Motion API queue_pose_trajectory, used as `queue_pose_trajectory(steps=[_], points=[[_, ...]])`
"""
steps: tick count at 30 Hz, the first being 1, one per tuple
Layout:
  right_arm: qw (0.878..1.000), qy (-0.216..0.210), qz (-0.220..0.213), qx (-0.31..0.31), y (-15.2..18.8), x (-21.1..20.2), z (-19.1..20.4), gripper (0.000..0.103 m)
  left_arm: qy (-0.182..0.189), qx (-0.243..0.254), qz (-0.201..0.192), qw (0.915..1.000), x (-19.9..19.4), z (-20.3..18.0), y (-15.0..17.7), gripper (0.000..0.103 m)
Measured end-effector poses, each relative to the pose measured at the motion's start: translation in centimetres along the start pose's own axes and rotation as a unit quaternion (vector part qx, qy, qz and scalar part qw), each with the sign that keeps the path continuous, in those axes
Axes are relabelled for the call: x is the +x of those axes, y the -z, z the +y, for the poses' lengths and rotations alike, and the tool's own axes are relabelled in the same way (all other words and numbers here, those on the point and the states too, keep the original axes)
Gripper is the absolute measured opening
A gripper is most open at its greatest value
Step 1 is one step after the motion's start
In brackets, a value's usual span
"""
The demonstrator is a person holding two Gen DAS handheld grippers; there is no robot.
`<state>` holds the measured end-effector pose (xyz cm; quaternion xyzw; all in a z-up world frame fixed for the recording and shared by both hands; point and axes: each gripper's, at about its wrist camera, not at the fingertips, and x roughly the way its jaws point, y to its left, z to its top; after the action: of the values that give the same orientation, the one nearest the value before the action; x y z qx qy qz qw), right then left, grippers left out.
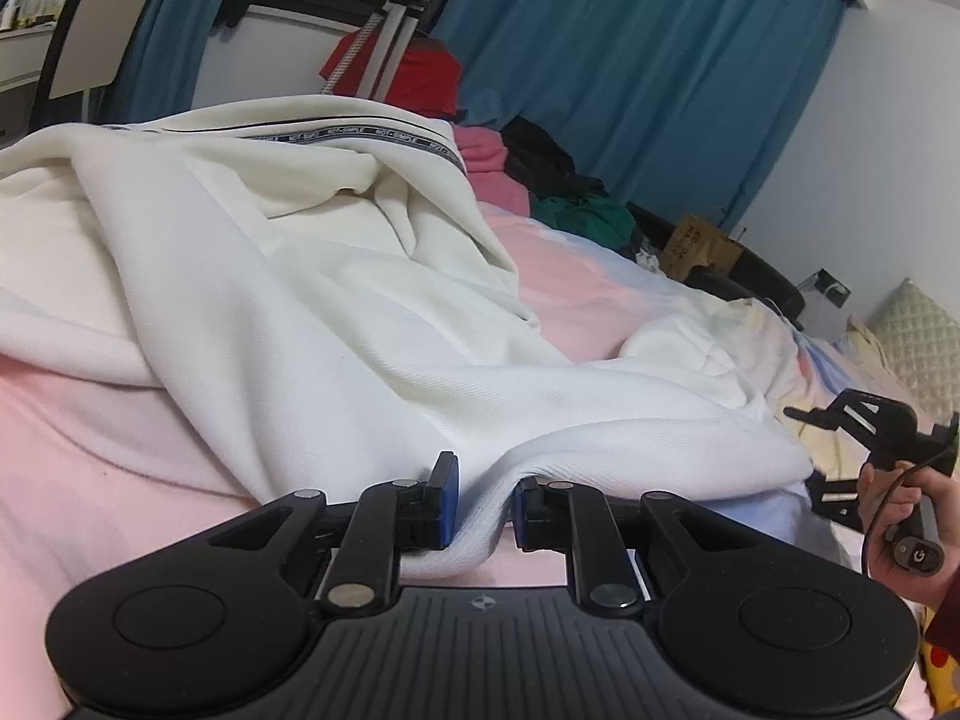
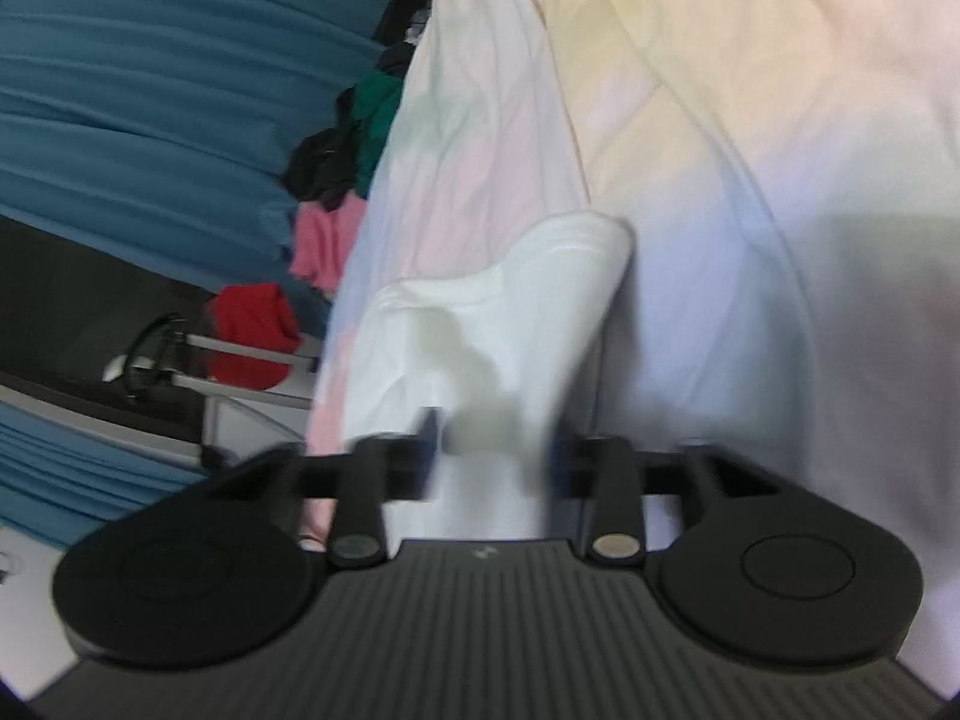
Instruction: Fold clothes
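We have the white garment (image 1: 312,276) sprawled in loose folds over the pastel bed cover (image 1: 90,420), its banded hem toward the far edge. Our left gripper (image 1: 483,507) pinches a rolled edge at the near side. Our right gripper (image 2: 495,462) stands fairly wide, cloth between its fingers; whether it grips is blurred. The fabric looks soft, thick and limp, so hems and corners seem the best holds.

A white garment (image 1: 336,312) with a black-striped band lay on pastel pink-and-blue bedding (image 1: 90,420) before blue curtains (image 1: 630,60).
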<state>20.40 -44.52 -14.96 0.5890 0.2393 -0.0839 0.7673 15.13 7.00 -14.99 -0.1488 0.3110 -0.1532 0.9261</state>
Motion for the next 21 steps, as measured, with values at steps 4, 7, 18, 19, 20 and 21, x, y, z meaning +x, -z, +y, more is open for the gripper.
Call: queue_pose_trajectory(steps=[4, 7, 18, 19, 20, 21], points=[[1.0, -0.005, -0.003, -0.005, -0.9, 1.8, -0.1, 0.054, -0.001, -0.011, -0.003, 0.9999, 0.2, 0.3, 0.1, 0.018], [0.997, 0.035, -0.042, -0.061, -1.6, 1.7, 0.6, 0.025, 0.009, -0.022, -0.007, 0.9997, 0.0, 0.4, 0.1, 0.018], [0.98, 0.076, -0.166, -0.078, -4.4, 0.0, 0.3, 0.005, 0.087, -0.096, -0.024, 0.9913, -1.9, 0.1, -0.4, 0.067], [0.978, 0.084, -0.172, -0.086, -4.7, 0.0, 0.2, 0.005, 0.096, -0.13, -0.027, 0.9865, -2.8, 0.9, -0.5, 0.072], [0.976, 0.09, -0.177, -0.089, -4.9, 0.1, 0.0, 0.006, 0.1, -0.164, -0.033, 0.9808, -3.7, 1.7, -0.7, 0.073], [0.977, 0.094, -0.176, -0.079, -5.1, 0.3, -0.6, 0.006, 0.1, -0.192, -0.043, 0.9753, -4.5, 2.8, -0.9, 0.078]])
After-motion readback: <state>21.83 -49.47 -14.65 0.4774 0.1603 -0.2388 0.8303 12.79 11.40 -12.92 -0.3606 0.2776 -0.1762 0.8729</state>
